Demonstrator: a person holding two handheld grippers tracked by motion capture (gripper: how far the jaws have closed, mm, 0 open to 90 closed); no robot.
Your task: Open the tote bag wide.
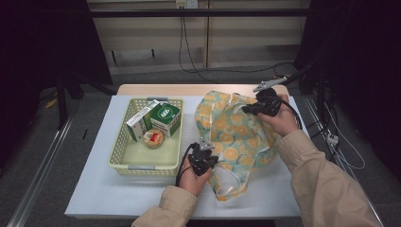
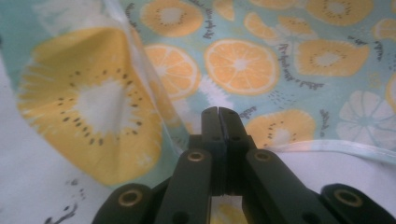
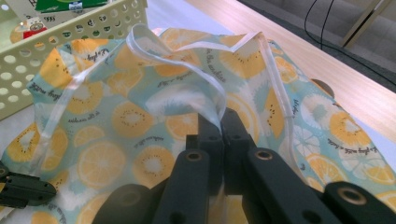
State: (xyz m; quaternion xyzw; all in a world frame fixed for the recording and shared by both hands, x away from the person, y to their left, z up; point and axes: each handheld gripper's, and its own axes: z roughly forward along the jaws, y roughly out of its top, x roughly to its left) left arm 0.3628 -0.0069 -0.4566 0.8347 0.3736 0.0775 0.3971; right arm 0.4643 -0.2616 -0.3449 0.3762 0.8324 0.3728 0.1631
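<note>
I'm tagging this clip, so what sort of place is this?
Probably a lab or recording workspace, not a home: a white-covered table stands between dark curtains, cables trail across the floor behind, and metal rails run alongside. A fruit-print bag and basket look staged.

The fabric bag I hold is pale teal cloth printed with orange and kiwi slices, edged in white binding. It lies crumpled on the white table cover, just right of the basket. One white-bound edge is lifted at its far side; a handle loop lies at its near end.
</note>
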